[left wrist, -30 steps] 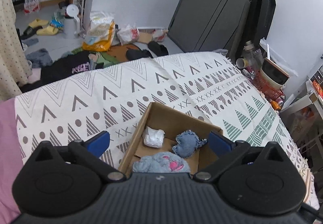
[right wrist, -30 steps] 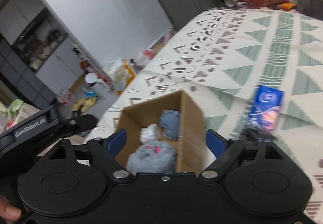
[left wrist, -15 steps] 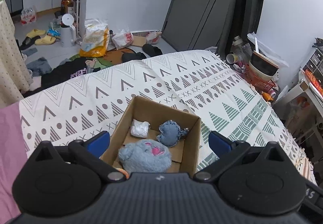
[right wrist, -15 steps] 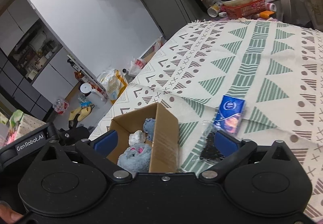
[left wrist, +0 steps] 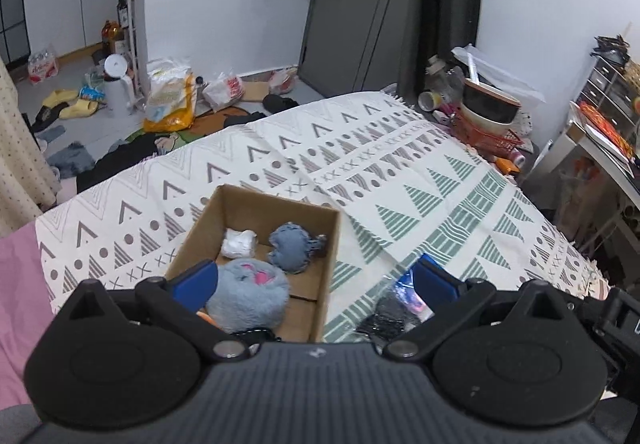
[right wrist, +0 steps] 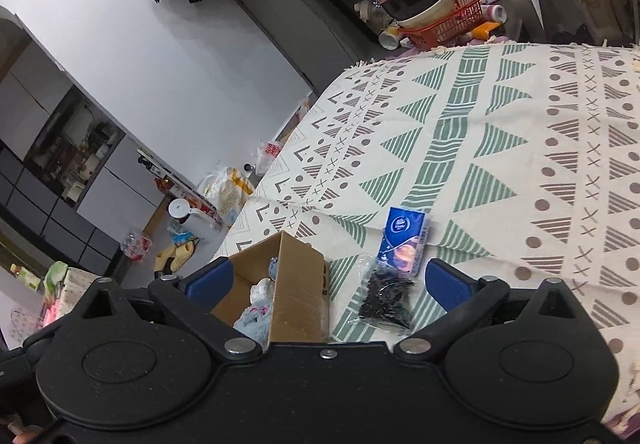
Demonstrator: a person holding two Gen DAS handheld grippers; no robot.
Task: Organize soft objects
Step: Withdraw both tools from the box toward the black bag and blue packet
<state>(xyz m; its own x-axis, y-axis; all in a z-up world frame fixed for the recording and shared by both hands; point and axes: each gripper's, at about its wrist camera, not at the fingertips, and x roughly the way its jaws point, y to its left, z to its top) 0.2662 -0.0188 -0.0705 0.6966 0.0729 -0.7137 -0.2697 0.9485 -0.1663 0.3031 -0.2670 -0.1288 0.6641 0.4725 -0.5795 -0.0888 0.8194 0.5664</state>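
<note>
Cream cloth (left wrist: pixel 400 172) printed with grey and green triangles, dots and crosses covers the work surface, and a cluttered floor and pale wall lie beyond its far edge.

At the left of the left wrist view, the cardboard box (left wrist: pixel 248 204) stands open on the cloth, its flaps up and its brown floor partly bare. Inside, a small crumpled white bundle (left wrist: pixel 239 243) lies at the back left. Just right of it sits a blue-grey stuffed toy (left wrist: pixel 290 246), denim-like in texture, with a darker bit sticking out toward the box's right wall. Nearest the camera lies a bigger fluffy pale-blue plush (left wrist: pixel 250 294) with pink stitched marks on top; something orange peeks out under its near edge, too hidden to name.

The left gripper (left wrist: pixel 316 278) hangs over the near end of the box, its blue pads spread wide with nothing clamped between them; the left pad overlaps the plush in the picture, but whether they touch cannot be told.

Right of the box, on the cloth, a clear bag of black bits (right wrist: pixel 386 294) lies just beside a blue tissue pack (right wrist: pixel 404 238).

The right gripper (right wrist: pixel 328 280) is spread fully apart and empty, above the box's right wall and the bag.
</note>
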